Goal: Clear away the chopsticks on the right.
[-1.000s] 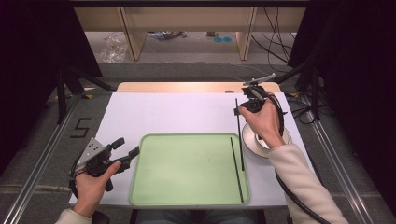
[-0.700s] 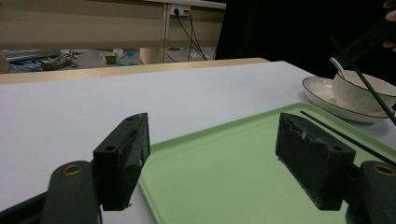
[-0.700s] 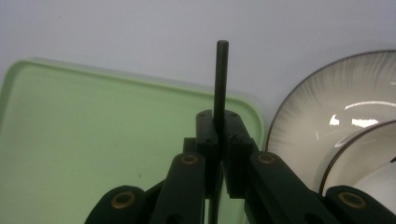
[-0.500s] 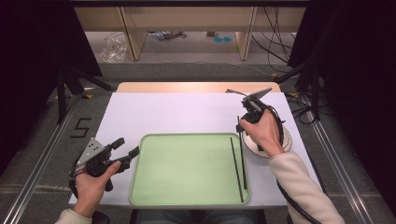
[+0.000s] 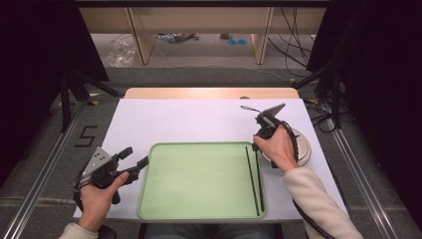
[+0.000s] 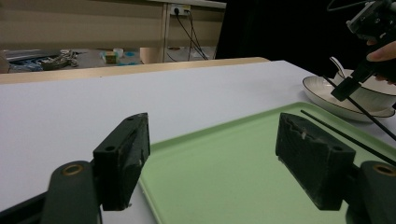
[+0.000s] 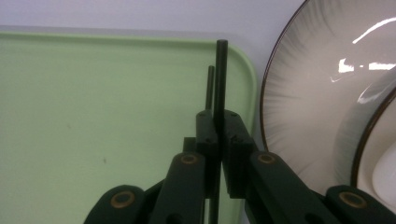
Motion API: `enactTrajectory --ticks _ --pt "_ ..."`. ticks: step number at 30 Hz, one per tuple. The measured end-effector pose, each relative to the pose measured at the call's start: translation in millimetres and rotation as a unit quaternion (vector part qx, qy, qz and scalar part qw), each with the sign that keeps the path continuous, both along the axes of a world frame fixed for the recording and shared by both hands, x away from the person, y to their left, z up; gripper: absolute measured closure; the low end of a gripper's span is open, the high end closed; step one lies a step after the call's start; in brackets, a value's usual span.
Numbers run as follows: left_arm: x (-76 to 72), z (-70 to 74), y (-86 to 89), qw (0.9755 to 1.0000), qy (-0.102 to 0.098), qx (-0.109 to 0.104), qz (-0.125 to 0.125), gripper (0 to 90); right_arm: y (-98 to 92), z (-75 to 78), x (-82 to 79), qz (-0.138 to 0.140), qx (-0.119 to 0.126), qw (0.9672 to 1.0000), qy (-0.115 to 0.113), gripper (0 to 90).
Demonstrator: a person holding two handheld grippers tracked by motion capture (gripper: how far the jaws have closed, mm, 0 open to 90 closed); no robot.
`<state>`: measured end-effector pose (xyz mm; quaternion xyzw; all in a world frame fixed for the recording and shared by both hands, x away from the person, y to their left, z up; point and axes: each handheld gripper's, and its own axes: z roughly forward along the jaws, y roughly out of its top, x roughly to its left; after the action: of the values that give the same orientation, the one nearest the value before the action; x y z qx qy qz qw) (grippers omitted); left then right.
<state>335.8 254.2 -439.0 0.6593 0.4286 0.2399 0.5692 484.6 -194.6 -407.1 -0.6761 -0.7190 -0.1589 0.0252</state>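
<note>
Table [image 5: 199, 119]: white top, bearing the tray near the person and a plate at the right.
Tray [image 5: 199, 209]: green, shallow and rimmed. One black chopstick [image 5: 252, 179] lies along its right side, and the held one comes down just beside it.
Plate [image 5: 303, 149]: it sits just off the tray's right edge with a white bowl [image 6: 373, 95] on it. Clipping it is, I judge, the main risk.
Left gripper [image 5: 133, 158]: it rests at the tray's left rim with jaws spread wide and nothing between them.
Right gripper [image 7: 218, 135]: its jaws are pressed together on the second chopstick [image 7: 221, 79], held near its far end.
Step in hand: it looks like laying the second stick in the tray beside the first.
Doing it well: I would bring the stick low and parallel to its mate, with the near tip inside the rim. I would free it only once its length lies flat, so it does not roll or bounce toward the plate.
High view adds: the whole layout, both sticks' full run, and the left hand [image 5: 97, 196] idle.
Right gripper view adds: the pinch itself, with the stick centred between the pads and the resting stick's end showing just to its left.
Left gripper view adds: a low side look showing the held stick slanting down from the right gripper, its far end raised above the tray.
</note>
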Motion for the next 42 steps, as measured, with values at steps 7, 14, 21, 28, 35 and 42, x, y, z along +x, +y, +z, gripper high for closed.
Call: enactTrajectory --ticks 7,14,21,28,35,42 --pt "0.0 0.0 -0.1 1.0 0.0 0.0 0.0 26.2 4.2 -12.0 2.2 -0.023 -0.013 0.9996 0.01 87.5" --pt "0.0 0.0 0.0 1.0 0.0 0.001 0.0 26.2 6.6 -22.9 4.6 -0.03 -0.026 0.9992 0.011 87.0" --pt "-0.1 0.1 0.0 1.0 -0.001 0.0 -0.001 26.2 10.2 -30.0 4.1 -0.025 -0.038 0.999 0.003 86.5" --pt "-0.1 0.1 0.1 1.0 -0.001 0.001 -0.001 26.2 12.4 -31.4 3.7 -0.02 -0.045 0.9988 0.002 86.4" --pt "-0.1 0.1 0.0 1.0 -0.001 0.001 -0.001 26.2 16.1 -35.1 2.8 -0.014 -0.053 0.9985 0.003 85.9" --pt "-0.3 0.2 0.3 1.0 -0.001 0.001 -0.002 26.2 22.2 -36.0 0.8 -0.022 -0.057 0.9981 0.013 79.0"
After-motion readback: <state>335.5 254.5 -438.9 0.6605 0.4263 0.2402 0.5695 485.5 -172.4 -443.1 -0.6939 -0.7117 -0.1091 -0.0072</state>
